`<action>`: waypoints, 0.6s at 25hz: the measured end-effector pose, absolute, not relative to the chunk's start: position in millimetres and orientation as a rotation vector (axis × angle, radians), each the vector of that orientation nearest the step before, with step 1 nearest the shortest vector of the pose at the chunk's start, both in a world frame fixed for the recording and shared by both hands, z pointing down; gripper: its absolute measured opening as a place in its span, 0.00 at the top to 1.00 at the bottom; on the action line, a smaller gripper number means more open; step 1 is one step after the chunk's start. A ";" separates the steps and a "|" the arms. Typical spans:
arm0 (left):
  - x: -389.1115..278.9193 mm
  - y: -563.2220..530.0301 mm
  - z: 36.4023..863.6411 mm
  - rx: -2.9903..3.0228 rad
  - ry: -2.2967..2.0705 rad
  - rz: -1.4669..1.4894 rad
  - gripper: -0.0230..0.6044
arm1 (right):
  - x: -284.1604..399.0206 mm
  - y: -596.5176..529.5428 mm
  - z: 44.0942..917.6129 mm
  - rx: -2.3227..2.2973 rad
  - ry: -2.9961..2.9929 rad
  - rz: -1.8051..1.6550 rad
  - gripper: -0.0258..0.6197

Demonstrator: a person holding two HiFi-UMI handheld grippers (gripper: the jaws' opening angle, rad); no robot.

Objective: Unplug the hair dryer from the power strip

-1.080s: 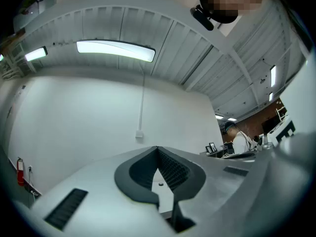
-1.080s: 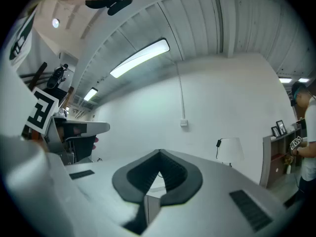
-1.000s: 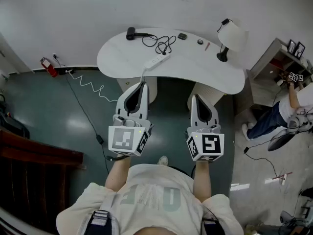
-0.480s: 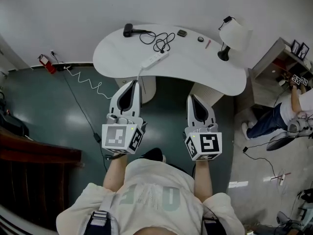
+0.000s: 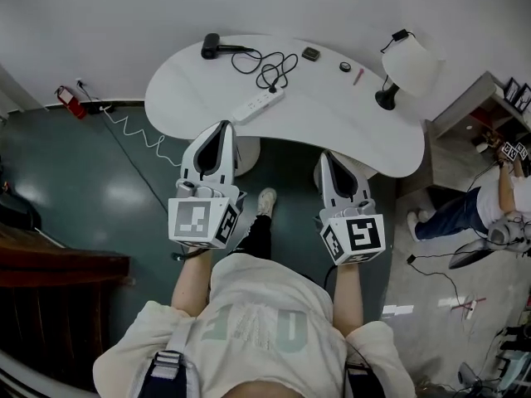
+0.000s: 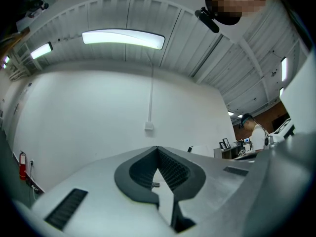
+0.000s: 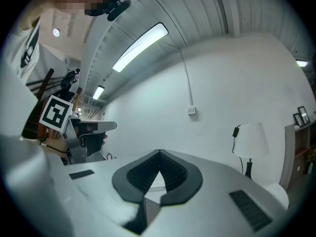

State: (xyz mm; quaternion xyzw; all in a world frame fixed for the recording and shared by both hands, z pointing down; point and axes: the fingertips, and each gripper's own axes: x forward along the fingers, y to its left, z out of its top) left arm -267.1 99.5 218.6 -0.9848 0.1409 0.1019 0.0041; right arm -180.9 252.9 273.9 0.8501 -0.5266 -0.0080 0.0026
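Note:
In the head view a black hair dryer (image 5: 210, 46) lies at the far left of the white curved table (image 5: 365, 135). Its black cord (image 5: 270, 69) coils over to a white power strip (image 5: 259, 104) near the table's front edge. My left gripper (image 5: 223, 127) is shut and empty, its tip just short of that edge, below the strip. My right gripper (image 5: 325, 155) is shut and empty too, further right at the table's front. In the left gripper view the left gripper (image 6: 158, 149) has its jaws together against a bare wall. The right gripper (image 7: 159, 153) also shows its jaws together in its own view.
A white lamp (image 5: 406, 60) stands at the table's right end, also in the right gripper view as the lamp (image 7: 251, 139). Small items (image 5: 310, 54) lie along the far edge. A red extinguisher (image 5: 65, 99) and a coiled white cable (image 5: 133, 131) are on the floor at the left. A person (image 5: 498, 197) stands at the right.
Both grippers have moved forward toward the table, and the table now sits closer in the head view. A foot has stepped forward between them. Both stay shut.

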 end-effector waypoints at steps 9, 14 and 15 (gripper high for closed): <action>-116.7 7.9 193.1 -3.069 0.392 0.374 0.96 | -37.6 157.9 241.6 2.609 -1.686 -0.107 0.95; -35.6 -50.0 187.8 -3.061 0.392 0.356 0.96 | 38.2 84.0 223.4 2.528 -1.766 -0.143 0.95; -22.8 -60.5 186.3 -3.060 0.392 0.358 0.96 | 51.7 71.4 220.2 2.520 -1.777 -0.148 0.95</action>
